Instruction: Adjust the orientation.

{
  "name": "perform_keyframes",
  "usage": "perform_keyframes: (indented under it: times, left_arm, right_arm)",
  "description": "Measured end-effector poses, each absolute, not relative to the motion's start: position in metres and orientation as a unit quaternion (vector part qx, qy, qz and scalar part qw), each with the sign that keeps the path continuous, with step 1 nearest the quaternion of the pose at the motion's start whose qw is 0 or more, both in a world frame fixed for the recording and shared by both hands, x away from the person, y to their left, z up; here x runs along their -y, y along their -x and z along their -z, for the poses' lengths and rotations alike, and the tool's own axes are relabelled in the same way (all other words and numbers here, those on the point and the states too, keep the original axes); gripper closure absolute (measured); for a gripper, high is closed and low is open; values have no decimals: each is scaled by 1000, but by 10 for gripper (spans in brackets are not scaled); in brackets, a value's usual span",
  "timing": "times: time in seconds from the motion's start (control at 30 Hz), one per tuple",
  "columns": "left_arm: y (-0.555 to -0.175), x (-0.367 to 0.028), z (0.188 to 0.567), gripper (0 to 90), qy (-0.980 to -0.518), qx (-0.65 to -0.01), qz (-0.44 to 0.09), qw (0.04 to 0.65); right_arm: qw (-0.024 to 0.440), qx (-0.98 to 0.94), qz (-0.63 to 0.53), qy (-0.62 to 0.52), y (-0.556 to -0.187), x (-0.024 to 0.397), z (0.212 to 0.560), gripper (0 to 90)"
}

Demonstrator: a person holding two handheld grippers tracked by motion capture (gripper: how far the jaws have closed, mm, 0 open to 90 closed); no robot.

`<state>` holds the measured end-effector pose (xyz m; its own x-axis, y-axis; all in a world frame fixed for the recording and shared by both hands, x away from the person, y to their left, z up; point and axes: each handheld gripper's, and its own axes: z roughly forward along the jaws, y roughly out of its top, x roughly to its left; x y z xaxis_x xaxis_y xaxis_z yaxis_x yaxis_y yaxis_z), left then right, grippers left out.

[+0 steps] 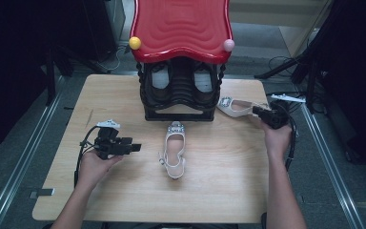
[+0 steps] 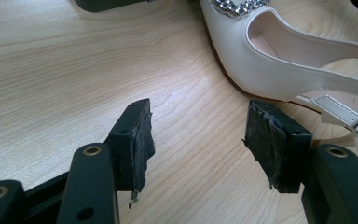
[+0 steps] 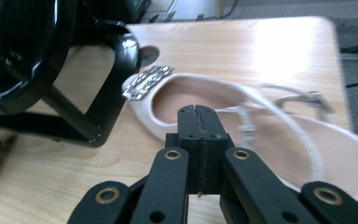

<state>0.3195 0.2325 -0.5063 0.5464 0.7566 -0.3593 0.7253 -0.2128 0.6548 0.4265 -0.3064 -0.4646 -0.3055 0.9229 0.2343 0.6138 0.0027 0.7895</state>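
Observation:
One white slingback shoe with a jewelled buckle lies in the middle of the wooden table, toe toward the rack. My left gripper rests open just left of it, nothing between its pads. A second white shoe is at the rack's right side, toe toward the rack. My right gripper is shut at that shoe's heel end. Its thin strap runs off from the jaw tips, so the grip seems to be on the strap.
A black shoe rack with a red wavy top stands at the table's far middle and holds dark shoes. A yellow ball and a pink ball sit on its corners. Cables and stands lie on the floor to the right.

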Motion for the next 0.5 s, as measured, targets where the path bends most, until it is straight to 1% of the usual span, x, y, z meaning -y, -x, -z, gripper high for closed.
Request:
perform_keyframes:
  times: [0.13,0.5]
  left_arm:
    - [-321,-233,508,413,-781,-477,-16,404]
    - [-314,-230,507,413,-786,-471,-18,400]
  right_arm:
    - [196,-675,-429,-568,-422,318,460,900]
    - [195,-649,-438,-590,-429,335,466,900]
